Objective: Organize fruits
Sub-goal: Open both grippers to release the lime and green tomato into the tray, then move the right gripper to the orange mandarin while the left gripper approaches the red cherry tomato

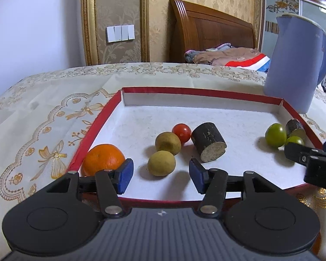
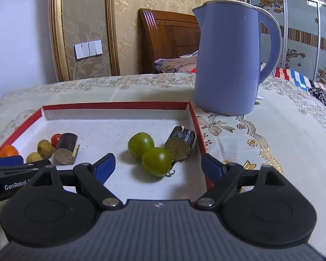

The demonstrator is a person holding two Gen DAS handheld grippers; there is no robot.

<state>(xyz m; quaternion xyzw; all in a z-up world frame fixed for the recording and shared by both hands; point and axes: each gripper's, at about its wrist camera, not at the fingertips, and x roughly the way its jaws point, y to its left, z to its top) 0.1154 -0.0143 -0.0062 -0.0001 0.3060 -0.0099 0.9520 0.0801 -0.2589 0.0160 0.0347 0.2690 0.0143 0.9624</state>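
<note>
At lower centre, left gripper (image 1: 160, 173): jaws standing partly apart, gripping nothing; a yellow-green fruit (image 1: 161, 163) is lying between and just beyond the blue pads.
Right gripper (image 2: 157, 167): jaws gaping wide, holding nothing; two green tomatoes (image 2: 156, 161) are sitting just ahead, touching each other.
Left side of tray: orange (image 1: 103, 158), red cherry tomato (image 1: 181, 132), dark cut stalk piece (image 1: 208, 145).
Tray (image 1: 141, 90): red-rimmed, white inside, resting on a patterned tablecloth (image 1: 43, 108).
Upper right: blue kettle (image 2: 228, 65) standing behind the tray.

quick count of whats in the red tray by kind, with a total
orange: 1
red tomato: 1
yellow-brown round fruits: 2
green round fruits: 2
dark cane pieces: 2
total: 8
</note>
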